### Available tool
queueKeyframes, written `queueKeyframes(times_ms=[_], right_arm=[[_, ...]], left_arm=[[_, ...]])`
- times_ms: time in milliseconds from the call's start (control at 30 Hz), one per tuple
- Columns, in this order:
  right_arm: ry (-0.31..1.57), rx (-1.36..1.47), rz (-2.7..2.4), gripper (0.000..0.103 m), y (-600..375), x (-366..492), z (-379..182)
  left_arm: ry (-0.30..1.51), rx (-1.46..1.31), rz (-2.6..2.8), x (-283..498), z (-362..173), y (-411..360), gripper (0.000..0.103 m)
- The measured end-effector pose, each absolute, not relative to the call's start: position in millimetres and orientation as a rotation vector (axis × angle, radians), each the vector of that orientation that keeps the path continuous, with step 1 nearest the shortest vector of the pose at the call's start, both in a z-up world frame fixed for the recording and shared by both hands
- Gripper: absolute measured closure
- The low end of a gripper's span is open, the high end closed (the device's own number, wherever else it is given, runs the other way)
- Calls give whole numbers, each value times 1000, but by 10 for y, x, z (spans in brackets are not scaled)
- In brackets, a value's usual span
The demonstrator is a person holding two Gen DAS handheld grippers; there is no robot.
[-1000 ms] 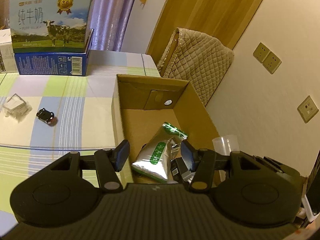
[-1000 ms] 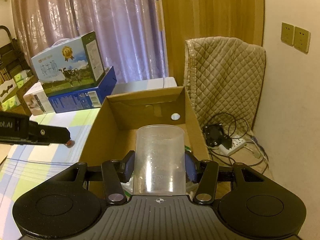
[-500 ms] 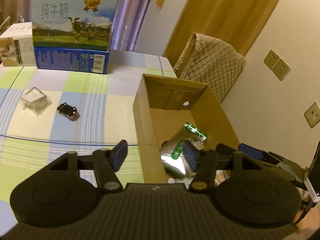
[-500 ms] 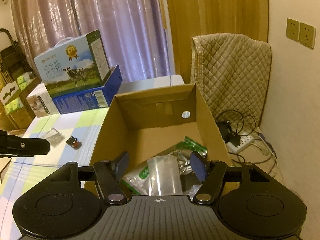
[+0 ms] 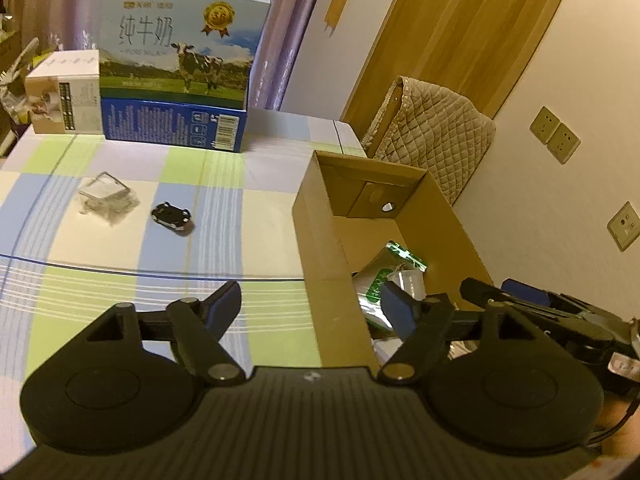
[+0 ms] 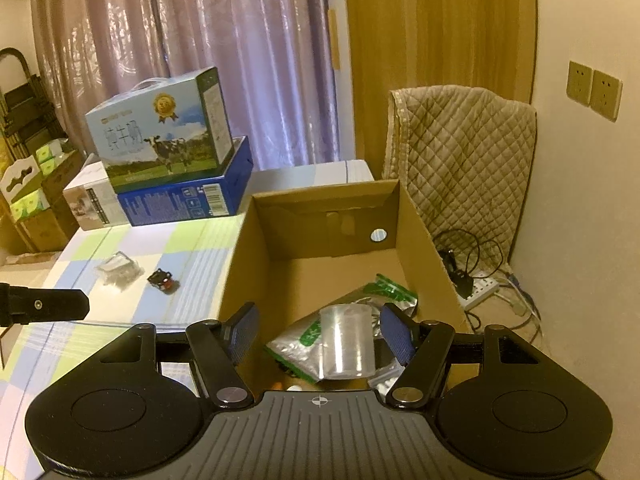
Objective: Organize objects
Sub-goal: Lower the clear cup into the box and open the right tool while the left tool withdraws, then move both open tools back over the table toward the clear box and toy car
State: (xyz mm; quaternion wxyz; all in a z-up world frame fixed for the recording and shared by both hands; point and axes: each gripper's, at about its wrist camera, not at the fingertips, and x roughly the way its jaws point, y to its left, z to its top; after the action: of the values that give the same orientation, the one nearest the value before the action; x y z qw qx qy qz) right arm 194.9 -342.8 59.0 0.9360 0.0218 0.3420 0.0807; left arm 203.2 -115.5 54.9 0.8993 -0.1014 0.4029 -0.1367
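An open cardboard box [image 5: 340,264] [image 6: 240,264] stands on the checked tablecloth. Inside it lie a silver-green pouch [image 5: 376,284] [image 6: 304,340] and a clear plastic cup [image 6: 347,342] upright on the pouch. My right gripper [image 6: 320,322] hovers open above the cup, its pads clear of it. My left gripper [image 5: 310,300] straddles the box's left wall with its jaws opening and nothing between them. A small black toy car [image 5: 171,216] [image 6: 162,280] and a clear plastic case [image 5: 105,194] [image 6: 118,268] lie on the cloth to the left.
A milk carton [image 5: 180,40] sits on a blue box [image 5: 172,128] at the table's far edge, beside a white box [image 5: 64,96]. A quilted cover [image 6: 464,160] drapes a chair behind the cardboard box. A power strip [image 6: 480,290] with cables lies on the floor at right.
The right gripper opened and the cup dropped from its jaws onto the pouch in the box. The left gripper drew back and left from the pouch, its jaws widening.
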Motion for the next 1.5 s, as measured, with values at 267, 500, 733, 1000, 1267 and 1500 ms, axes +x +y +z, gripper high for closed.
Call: queueKeyframes(times_ms=[267,500,733,1000,1267,1500], right_arm=[[693,23,200,39,-3127,1699,697],[692,-1,255,39,-2794,1586,755],[696,-26,305,39,-2490,1567,729],[705,-49,349,39,-2224,1594,661],[706,-56,378,39,-2048,1673,594],[710,-53,415,39,-1856,1824,440]], left_arm=[[782,-151,-252,1796,701,-909,15],[750,-122,-221,1618,766,-631,1],[737,-94,-170,1477,788,-284,1],[728,-67,-106,1411,762,99,1],[726,-65,-57,1447,688,399,1],[714,-23,-17,1568,536,603,1]])
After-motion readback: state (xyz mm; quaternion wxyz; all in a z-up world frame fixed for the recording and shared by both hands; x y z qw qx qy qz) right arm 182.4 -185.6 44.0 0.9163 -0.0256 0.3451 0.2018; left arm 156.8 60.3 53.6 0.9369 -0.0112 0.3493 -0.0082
